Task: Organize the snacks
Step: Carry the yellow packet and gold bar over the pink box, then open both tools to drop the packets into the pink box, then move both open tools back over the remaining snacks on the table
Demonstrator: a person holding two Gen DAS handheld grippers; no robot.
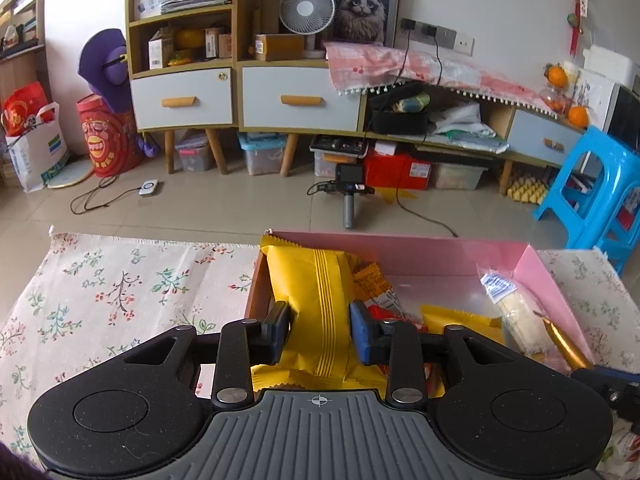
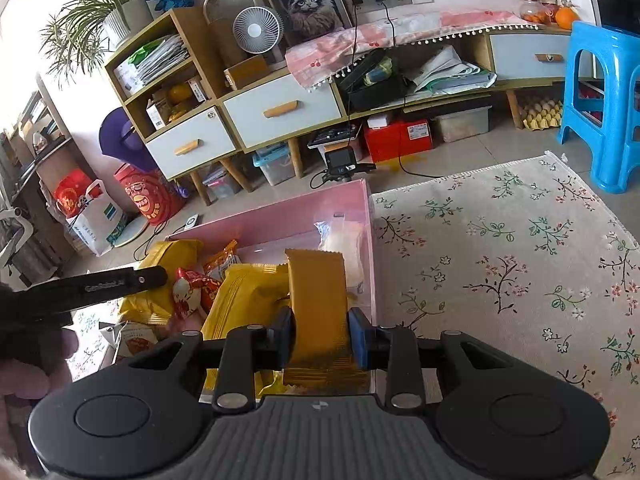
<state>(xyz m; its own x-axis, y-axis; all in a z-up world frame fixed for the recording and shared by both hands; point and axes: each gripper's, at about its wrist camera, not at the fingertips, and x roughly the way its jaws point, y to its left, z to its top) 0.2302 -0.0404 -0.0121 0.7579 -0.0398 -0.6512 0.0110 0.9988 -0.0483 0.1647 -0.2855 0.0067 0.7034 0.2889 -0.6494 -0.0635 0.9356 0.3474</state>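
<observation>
1. The bright yellow snack pack is sitting between the pads of the left tool, hanging over the left end of the pink box. Its long axis is running away from the camera, far crimped end pointing toward the box's back wall, the ribbed seam lying along that axis. The pads are bearing on its sides, though the pinch is looking light.
2. The darker gold snack pack is being pinched by the right tool, pads pressing in on both flanks. It is hovering inside the box by the right wall, long axis pointing forward and slightly up, serrated end farthest from the tool.
3. Progress, judged: the box is already filling. Lying inside are another yellow pack, a red-and-white wrapped sweet, an orange sachet and a clear-wrapped pale roll leaning against the right wall. The job is looking well past halfway.
4. Remaining: both held packs are not yet set down. One small packet is still lying outside, just beside the box's near left corner.
5. The flowered cloth on the tabletop is showing no other snacks on either side, as far as visible.
6. A hand is gripping the left tool's handle at frame edge.
</observation>
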